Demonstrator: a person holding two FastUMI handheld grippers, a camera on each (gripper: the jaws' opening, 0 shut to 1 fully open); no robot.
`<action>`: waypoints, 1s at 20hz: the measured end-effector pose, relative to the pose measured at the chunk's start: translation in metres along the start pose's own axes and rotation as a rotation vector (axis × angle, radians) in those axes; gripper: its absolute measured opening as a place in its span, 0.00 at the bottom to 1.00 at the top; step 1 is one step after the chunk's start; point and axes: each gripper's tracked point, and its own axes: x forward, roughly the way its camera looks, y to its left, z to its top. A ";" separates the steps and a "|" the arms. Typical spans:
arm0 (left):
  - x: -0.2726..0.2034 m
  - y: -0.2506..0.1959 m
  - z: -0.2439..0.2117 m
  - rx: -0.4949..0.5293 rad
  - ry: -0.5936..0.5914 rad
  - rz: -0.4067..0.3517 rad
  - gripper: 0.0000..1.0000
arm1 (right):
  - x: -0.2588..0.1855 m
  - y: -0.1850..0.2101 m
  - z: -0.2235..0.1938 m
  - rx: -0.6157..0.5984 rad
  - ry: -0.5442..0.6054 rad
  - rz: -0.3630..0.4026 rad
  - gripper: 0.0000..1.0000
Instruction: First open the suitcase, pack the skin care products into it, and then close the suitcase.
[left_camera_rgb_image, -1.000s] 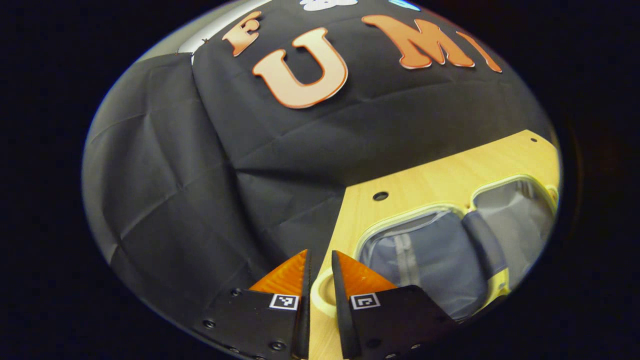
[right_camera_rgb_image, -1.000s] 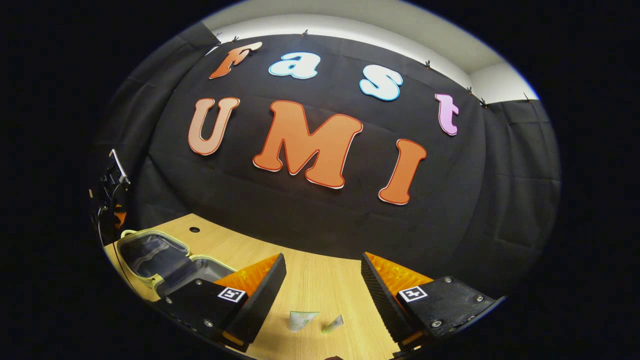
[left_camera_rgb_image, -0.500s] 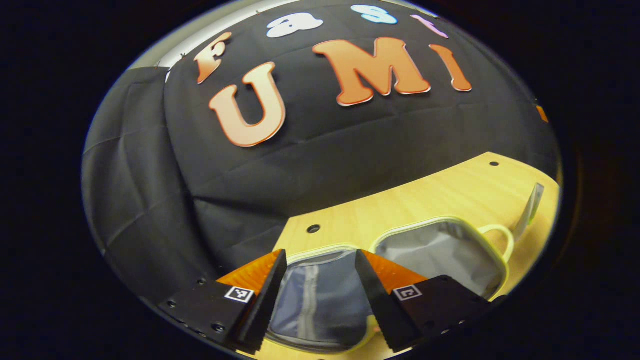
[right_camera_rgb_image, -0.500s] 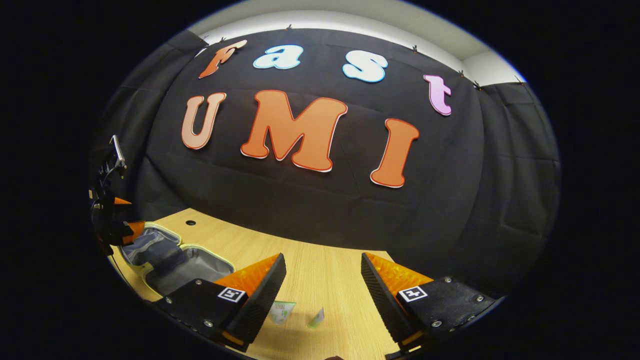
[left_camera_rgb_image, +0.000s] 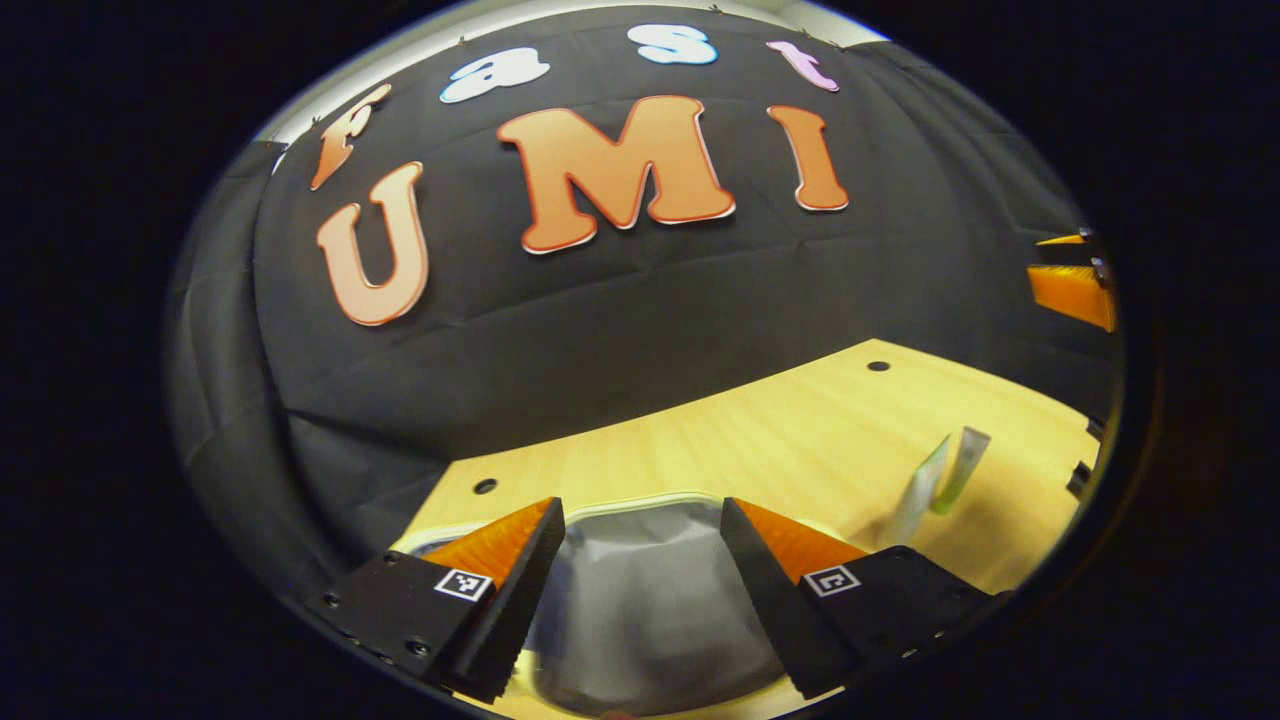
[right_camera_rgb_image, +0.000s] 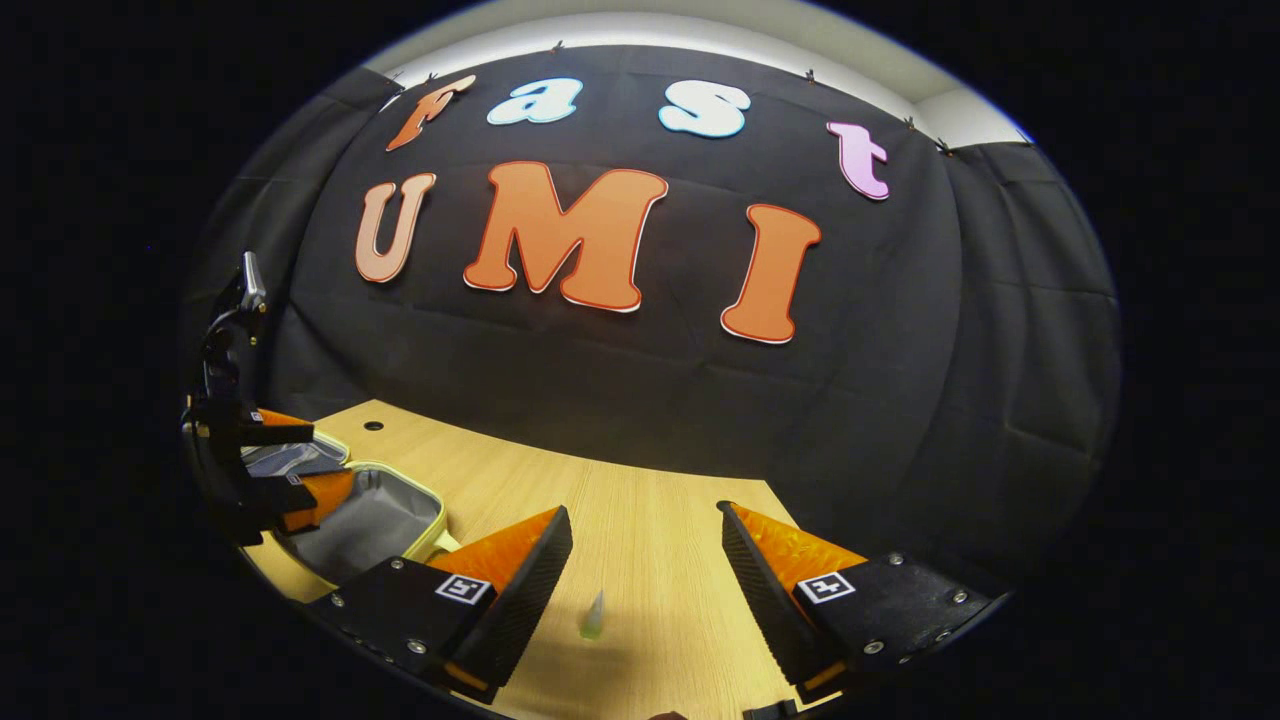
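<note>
Two square black-and-white marker tags are seen on each gripper, one per finger; no readable brand or label can be made out, and the print on the tube is too small and blurred to read.

The suitcase (left_camera_rgb_image: 640, 600) lies open on the table (left_camera_rgb_image: 760, 440), at the bottom centre of the left gripper view. Its grey fabric lining is on show inside a pale yellow-green rim, and nothing can be seen in the half that is visible. In the right gripper view the suitcase (right_camera_rgb_image: 375, 520) sits at the lower left, again with grey lining and nothing visible inside.

A pale green and white tube (left_camera_rgb_image: 945, 470) is seen at the right of the left gripper view, on the wood well apart from the suitcase. In the right gripper view the tube (right_camera_rgb_image: 594, 616) is small and blurred at the bottom centre, between the fingers.

The left gripper (left_camera_rgb_image: 640, 515) is held over the suitcase with jaws wide and nothing between them; it is also seen at the left edge of the right gripper view. The right gripper (right_camera_rgb_image: 645, 520) is spread wide too, gripping nothing, above the bare table.
</note>
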 end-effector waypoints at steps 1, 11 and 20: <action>0.001 -0.016 -0.003 -0.002 0.000 -0.017 0.97 | 0.000 -0.003 -0.003 0.002 0.004 0.007 0.96; -0.001 -0.158 -0.027 -0.110 -0.019 -0.165 0.97 | 0.002 -0.015 -0.046 -0.033 0.012 0.107 0.96; 0.039 -0.234 -0.082 -0.152 0.097 -0.213 0.95 | -0.002 -0.028 -0.065 -0.052 0.023 0.127 0.96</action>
